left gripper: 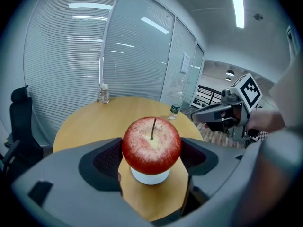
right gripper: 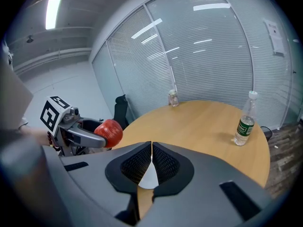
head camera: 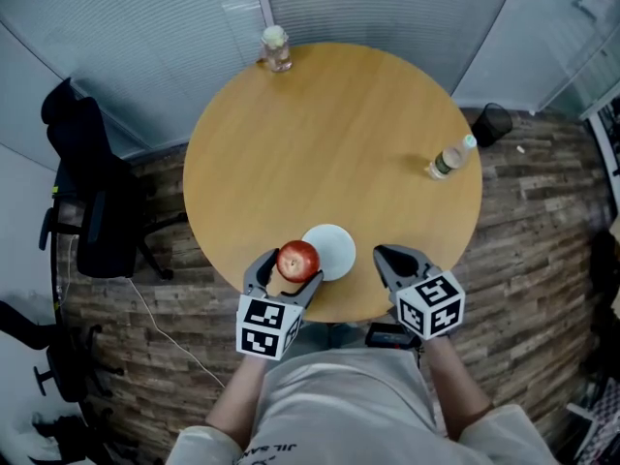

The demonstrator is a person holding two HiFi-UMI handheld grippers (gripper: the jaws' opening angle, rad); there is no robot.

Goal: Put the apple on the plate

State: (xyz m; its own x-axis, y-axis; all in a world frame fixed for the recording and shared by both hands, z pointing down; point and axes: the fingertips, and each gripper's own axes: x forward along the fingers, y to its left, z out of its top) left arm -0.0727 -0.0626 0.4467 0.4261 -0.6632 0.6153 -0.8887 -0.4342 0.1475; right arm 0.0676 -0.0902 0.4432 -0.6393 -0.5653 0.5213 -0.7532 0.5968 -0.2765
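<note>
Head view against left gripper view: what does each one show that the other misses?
Only the head view: the marker cube on the left gripper, and a black bin on the floor. Only the left gripper view: the ceiling light and the apple's stem. Both: the apple clamped between the left gripper's jaws, the plate, the table, the bottle, the jar and the right gripper.

Location: office meeting room.
Around me: glass partition walls [left gripper: 137,60] with lowered blinds, ceiling strip light [left gripper: 236,6], black swivel chair [head camera: 92,201]; before me, one round wooden table [head camera: 329,134] on plank-pattern floor [head camera: 542,231].
</note>
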